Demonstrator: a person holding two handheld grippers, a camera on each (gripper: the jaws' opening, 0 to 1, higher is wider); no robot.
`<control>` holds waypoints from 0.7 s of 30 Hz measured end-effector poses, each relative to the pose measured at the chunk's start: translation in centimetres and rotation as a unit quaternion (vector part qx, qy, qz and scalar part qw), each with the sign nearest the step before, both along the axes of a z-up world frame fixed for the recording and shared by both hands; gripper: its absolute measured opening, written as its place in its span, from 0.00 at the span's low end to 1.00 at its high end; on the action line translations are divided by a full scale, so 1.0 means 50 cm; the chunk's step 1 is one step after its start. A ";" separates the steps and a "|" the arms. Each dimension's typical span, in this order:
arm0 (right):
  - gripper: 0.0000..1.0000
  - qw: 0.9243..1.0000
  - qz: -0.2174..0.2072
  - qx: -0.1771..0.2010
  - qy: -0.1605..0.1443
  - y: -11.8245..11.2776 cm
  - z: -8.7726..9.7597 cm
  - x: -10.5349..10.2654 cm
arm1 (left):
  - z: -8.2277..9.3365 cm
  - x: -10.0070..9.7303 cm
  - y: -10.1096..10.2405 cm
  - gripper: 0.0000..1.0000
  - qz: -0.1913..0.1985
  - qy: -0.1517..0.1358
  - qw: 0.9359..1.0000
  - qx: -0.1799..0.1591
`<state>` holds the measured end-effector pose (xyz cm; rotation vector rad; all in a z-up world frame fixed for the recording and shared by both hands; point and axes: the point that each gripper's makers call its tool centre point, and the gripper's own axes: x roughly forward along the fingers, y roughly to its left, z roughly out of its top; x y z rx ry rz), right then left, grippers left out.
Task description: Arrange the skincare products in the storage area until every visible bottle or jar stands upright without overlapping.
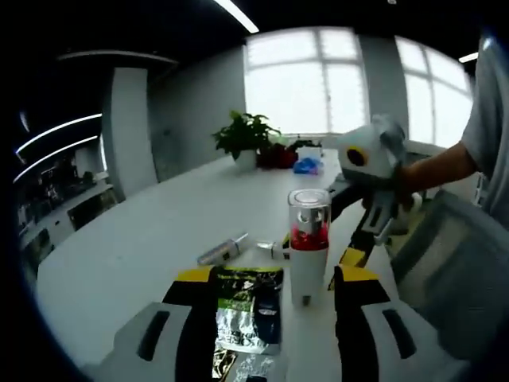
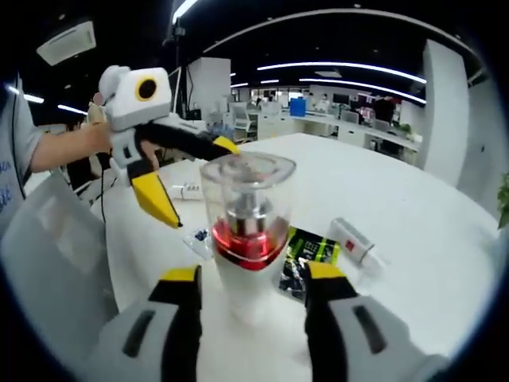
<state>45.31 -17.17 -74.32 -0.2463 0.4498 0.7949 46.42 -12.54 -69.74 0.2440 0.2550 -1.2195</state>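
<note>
White table point(image 2: 413, 207) bears an upright pump bottle point(image 2: 246, 231) between the wide-spread right hand-held gripper point(image 2: 253, 290) jaws.

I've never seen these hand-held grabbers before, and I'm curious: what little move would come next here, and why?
Probably the right gripper draws back from the pump bottle, which stands upright between its open jaws and seems done. Then one gripper should reach for the small tube lying flat on the white table beside the green sachet, since it isn't upright.
</note>
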 end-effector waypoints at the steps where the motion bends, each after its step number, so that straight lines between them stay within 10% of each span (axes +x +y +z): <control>1: 0.56 1.000 0.001 -0.002 0.001 0.000 0.001 -0.001 | 0.001 -0.001 0.005 0.61 0.003 0.003 1.000 0.000; 21: 0.76 0.999 -0.020 -0.019 0.026 -0.024 0.025 -0.039 | -0.008 -0.020 0.096 0.79 0.075 0.019 0.996 0.046</control>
